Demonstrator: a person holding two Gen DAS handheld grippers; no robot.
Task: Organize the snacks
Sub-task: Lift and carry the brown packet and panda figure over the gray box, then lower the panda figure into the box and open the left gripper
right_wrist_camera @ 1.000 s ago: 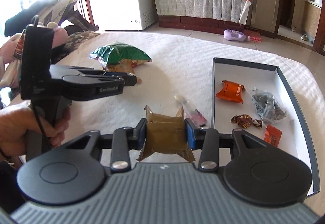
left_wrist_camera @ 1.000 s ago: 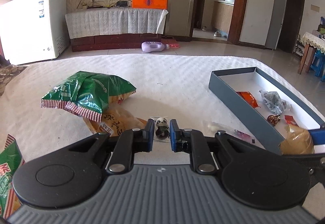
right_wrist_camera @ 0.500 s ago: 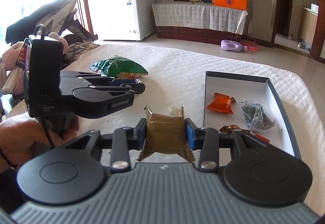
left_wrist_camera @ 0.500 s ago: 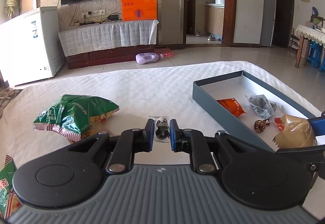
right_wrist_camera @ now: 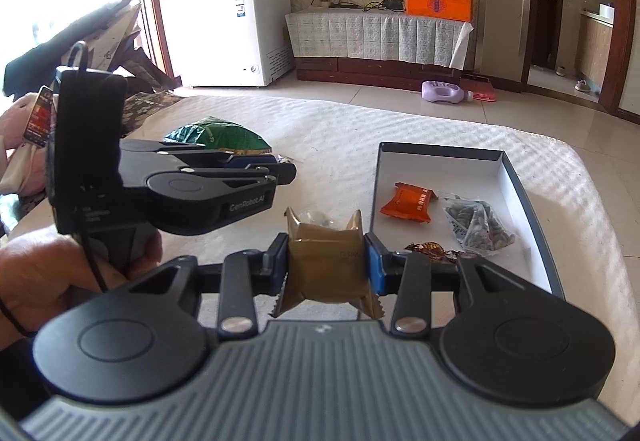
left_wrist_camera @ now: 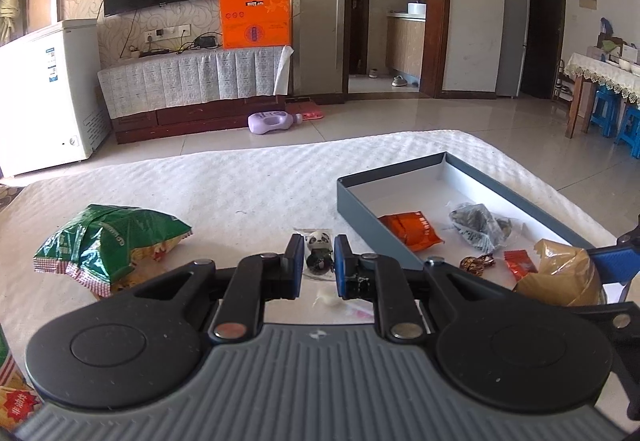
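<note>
My left gripper [left_wrist_camera: 316,272] is shut on a small panda-print snack packet [left_wrist_camera: 319,251] and holds it above the white table. My right gripper [right_wrist_camera: 325,265] is shut on a brown snack packet [right_wrist_camera: 326,267], which also shows in the left wrist view [left_wrist_camera: 560,277], near the front left corner of the grey box [right_wrist_camera: 516,177]. The box [left_wrist_camera: 360,197] holds an orange packet [right_wrist_camera: 408,201], a clear bag of dark seeds [right_wrist_camera: 478,223], a wrapped candy [right_wrist_camera: 428,249] and a small red packet [left_wrist_camera: 520,264]. The left gripper shows in the right wrist view [right_wrist_camera: 286,173].
A green chip bag [left_wrist_camera: 108,237] lies on the table at the left, over another bag. A red and green bag [left_wrist_camera: 12,397] sits at the near left edge. A thin clear packet [left_wrist_camera: 332,299] lies under my left gripper. The floor lies beyond the table's far edge.
Both grippers have risen and moved forward with their packets. The box now sits closer and more central in both views.
</note>
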